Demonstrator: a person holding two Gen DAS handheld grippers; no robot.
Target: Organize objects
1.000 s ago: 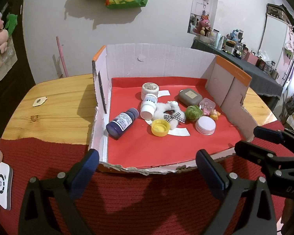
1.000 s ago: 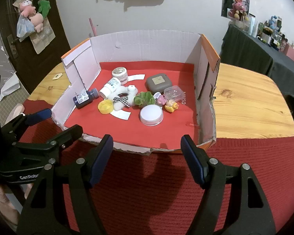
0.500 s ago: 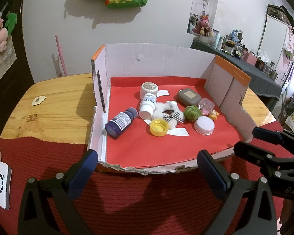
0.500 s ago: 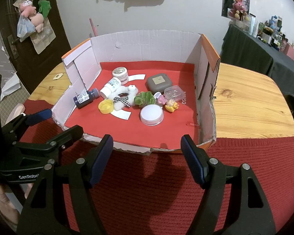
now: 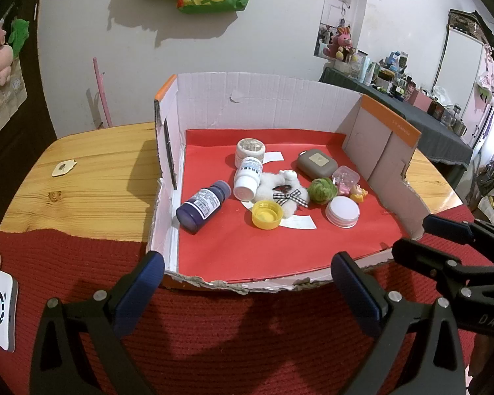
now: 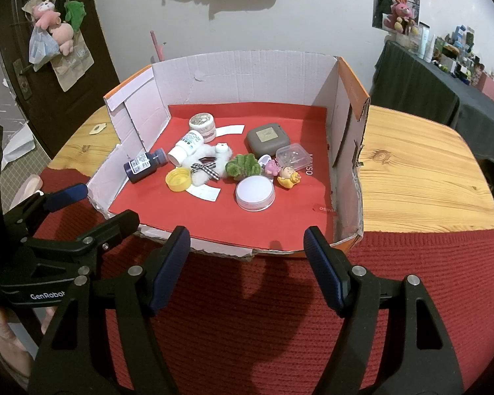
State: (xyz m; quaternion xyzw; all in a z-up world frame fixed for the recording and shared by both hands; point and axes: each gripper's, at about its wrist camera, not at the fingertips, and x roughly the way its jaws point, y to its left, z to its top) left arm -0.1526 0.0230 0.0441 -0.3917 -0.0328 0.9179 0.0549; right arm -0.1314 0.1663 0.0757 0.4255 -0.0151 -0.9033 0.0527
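A low cardboard box (image 5: pixel 263 105) (image 6: pixel 247 75) with a red floor holds several small things. A dark blue bottle (image 5: pixel 202 205) (image 6: pixel 144 165) and a white bottle (image 5: pixel 248 177) (image 6: pixel 185 147) lie on their sides beside a white plush toy (image 5: pixel 281 194) (image 6: pixel 210 164), a yellow cap (image 5: pixel 266 219) (image 6: pixel 178 179), a green ball (image 5: pixel 322 191) (image 6: pixel 243 166), a round white tin (image 5: pixel 342 211) (image 6: pixel 255 193) and a grey case (image 5: pixel 316 164) (image 6: pixel 268 137). My left gripper (image 5: pixel 247 283) and right gripper (image 6: pixel 247 253) both hover open and empty before the box's torn front edge.
The box stands on a wooden table (image 5: pixel 82 184) (image 6: pixel 418 171), half covered by a red knitted cloth (image 5: pixel 230 335) (image 6: pixel 247 329). A small white device (image 5: pixel 3 309) lies at the cloth's left edge. A cluttered dark counter (image 5: pixel 411 112) runs along the right wall.
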